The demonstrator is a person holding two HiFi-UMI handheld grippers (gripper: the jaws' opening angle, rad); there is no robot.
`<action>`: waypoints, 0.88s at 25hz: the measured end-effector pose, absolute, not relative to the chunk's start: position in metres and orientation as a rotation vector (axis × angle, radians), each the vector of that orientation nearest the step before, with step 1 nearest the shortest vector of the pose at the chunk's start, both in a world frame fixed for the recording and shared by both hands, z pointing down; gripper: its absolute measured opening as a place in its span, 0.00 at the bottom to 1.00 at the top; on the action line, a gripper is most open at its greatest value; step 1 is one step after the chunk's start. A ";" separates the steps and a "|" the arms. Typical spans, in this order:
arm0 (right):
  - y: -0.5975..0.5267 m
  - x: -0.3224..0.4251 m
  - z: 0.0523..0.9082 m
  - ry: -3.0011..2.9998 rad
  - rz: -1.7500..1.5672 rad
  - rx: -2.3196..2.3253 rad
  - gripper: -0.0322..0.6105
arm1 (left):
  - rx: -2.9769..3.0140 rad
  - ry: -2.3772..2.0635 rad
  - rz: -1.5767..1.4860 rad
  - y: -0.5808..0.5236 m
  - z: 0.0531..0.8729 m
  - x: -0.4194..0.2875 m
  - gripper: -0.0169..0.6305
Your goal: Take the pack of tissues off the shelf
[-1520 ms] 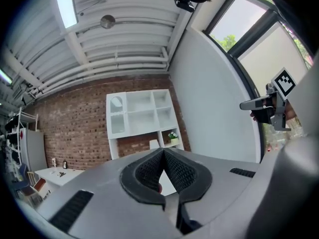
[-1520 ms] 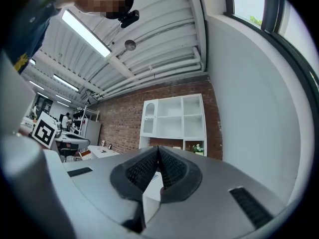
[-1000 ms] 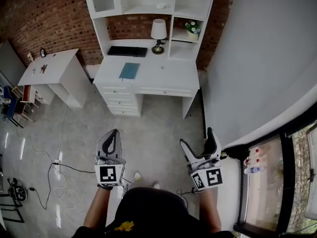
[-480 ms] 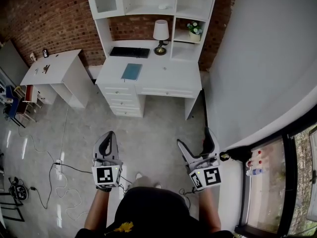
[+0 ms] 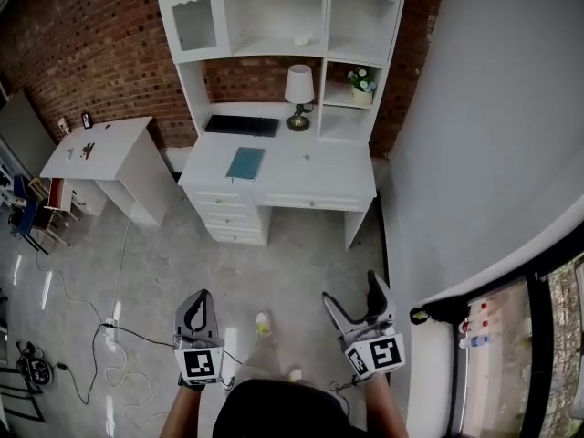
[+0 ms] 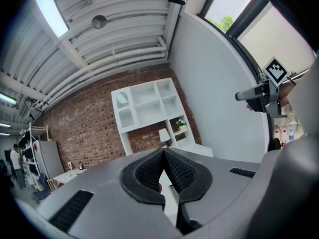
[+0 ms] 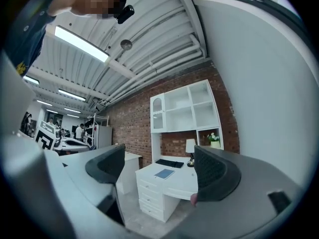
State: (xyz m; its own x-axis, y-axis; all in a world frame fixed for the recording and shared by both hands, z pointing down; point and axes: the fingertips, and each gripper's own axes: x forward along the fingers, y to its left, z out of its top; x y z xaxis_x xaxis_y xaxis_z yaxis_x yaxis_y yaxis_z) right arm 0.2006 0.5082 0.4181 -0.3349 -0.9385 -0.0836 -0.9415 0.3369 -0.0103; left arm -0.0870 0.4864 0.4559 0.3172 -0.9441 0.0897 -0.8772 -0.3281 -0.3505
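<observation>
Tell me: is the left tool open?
No, the left tool is shut: in the left gripper view its two jaws meet at the tips.

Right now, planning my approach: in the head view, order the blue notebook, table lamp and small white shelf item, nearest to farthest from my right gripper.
From right gripper:
1. Blue notebook, desk left.
2. Table lamp, desk's back.
3. Small white item, upper shelf.

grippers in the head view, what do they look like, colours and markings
The left gripper and the right gripper both have light grey bodies with two tapering jaws lined in black. Each carries a white cube printed with black square markers. Seen from the right gripper view, the pads are black and finely ribbed.
</observation>
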 end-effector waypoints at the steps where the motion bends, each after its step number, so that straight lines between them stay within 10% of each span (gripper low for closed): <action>1: 0.501 0.202 0.418 2.501 0.065 -1.775 0.72 | -2.354 1.649 -0.398 0.479 0.456 -0.085 0.05; 22: 0.290 0.148 0.360 2.467 0.127 -1.847 0.72 | -2.451 1.668 -0.076 0.230 0.402 -0.141 0.05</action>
State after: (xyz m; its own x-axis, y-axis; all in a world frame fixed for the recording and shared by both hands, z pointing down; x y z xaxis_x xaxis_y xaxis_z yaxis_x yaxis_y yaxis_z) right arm 0.1485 0.2902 0.3598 -0.2818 -0.9547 -0.0952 -0.9595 0.2801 0.0316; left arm -0.1410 0.2302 0.4018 0.3709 -0.9270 -0.0563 -0.9180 -0.3568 -0.1734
